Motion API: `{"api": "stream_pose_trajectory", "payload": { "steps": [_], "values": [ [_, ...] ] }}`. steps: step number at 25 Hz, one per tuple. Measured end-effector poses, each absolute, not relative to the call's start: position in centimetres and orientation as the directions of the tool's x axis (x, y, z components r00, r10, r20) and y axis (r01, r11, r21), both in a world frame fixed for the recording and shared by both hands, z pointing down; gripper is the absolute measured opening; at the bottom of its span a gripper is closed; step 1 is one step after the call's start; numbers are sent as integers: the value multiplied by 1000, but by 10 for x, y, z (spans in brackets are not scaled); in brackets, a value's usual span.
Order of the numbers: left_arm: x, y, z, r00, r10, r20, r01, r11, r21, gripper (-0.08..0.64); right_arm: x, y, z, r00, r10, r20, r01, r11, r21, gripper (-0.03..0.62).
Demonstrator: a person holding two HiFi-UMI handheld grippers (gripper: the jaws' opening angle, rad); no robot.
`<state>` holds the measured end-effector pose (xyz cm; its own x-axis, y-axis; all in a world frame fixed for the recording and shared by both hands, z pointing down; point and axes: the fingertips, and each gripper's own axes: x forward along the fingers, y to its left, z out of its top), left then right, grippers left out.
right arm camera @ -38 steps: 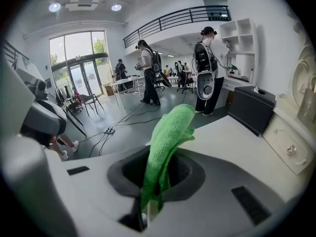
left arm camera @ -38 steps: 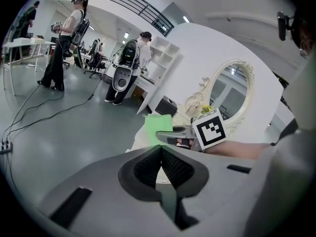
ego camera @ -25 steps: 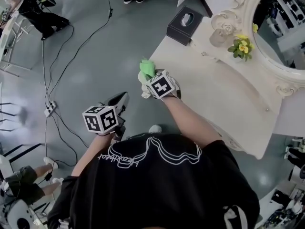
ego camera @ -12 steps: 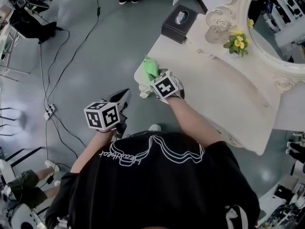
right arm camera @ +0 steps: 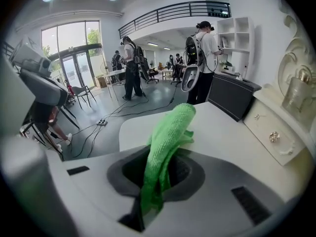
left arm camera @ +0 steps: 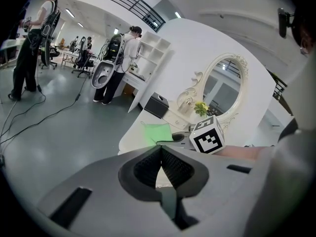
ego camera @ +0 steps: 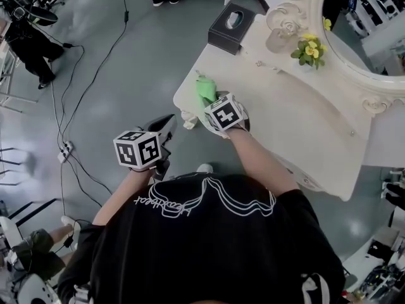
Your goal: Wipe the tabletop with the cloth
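Observation:
A green cloth is pinched in my right gripper, which is shut on it. The cloth's free end lies on the white tabletop near its front left corner. In the right gripper view the cloth rises out of the jaws of my right gripper and folds forward over the tabletop. My left gripper hangs over the floor left of the table, shut with nothing in it. The left gripper view has my left gripper pointing at the cloth and the right gripper's marker cube.
A black tissue box, a glass bottle and yellow flowers stand along the table's far side, below an ornate mirror. Cables and a power strip lie on the floor at left. People stand further off.
My right gripper has carried the cloth from the table's left edge a little further onto the tabletop. The left gripper has hardly moved.

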<state>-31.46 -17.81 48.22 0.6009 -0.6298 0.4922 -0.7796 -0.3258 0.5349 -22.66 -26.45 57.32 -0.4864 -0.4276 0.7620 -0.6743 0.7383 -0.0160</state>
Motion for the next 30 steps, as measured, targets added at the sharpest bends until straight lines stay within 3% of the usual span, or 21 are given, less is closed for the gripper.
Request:
{"api": "stream_pose_trajectory", "payload": {
  "steps": [30],
  "values": [
    [-237, -167, 473, 684, -558, 470, -720, -416, 556, 3, -125, -231, 574, -395, -495, 774, -777, 629, 6, 55]
  ]
}}
